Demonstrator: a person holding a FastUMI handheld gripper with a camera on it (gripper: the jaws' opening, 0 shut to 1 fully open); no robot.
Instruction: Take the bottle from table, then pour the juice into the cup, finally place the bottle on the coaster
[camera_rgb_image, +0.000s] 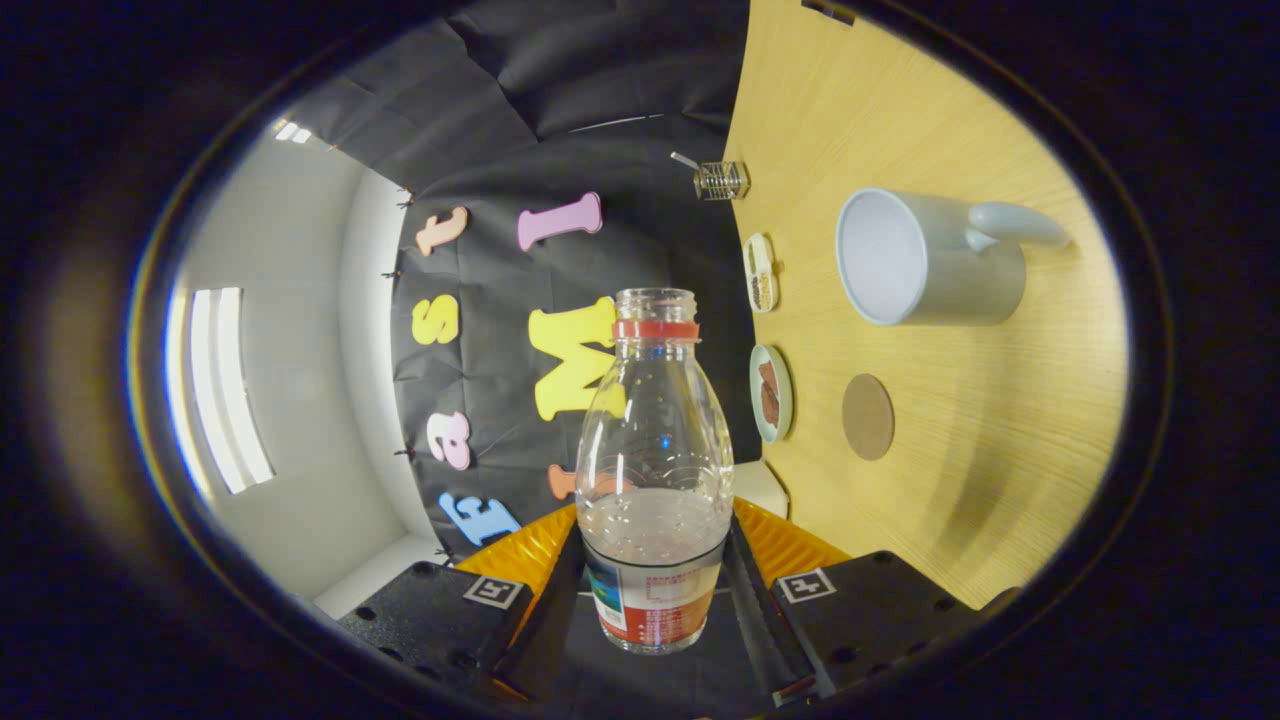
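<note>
On the wooden table (960, 480) we count one cup (925, 258), one coaster (867, 416), two dishes; our gripper (652, 585) clamps one bottle (655, 470).

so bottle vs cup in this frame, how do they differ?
The bottle is clear plastic with a red neck ring and a label; the cup is opaque pale blue-grey with a handle. The bottle is clamped between the fingers of the gripper; the cup stands free on the wooden table. The bottle has a narrow neck, the cup a wide mouth. Both are open-topped.
</note>
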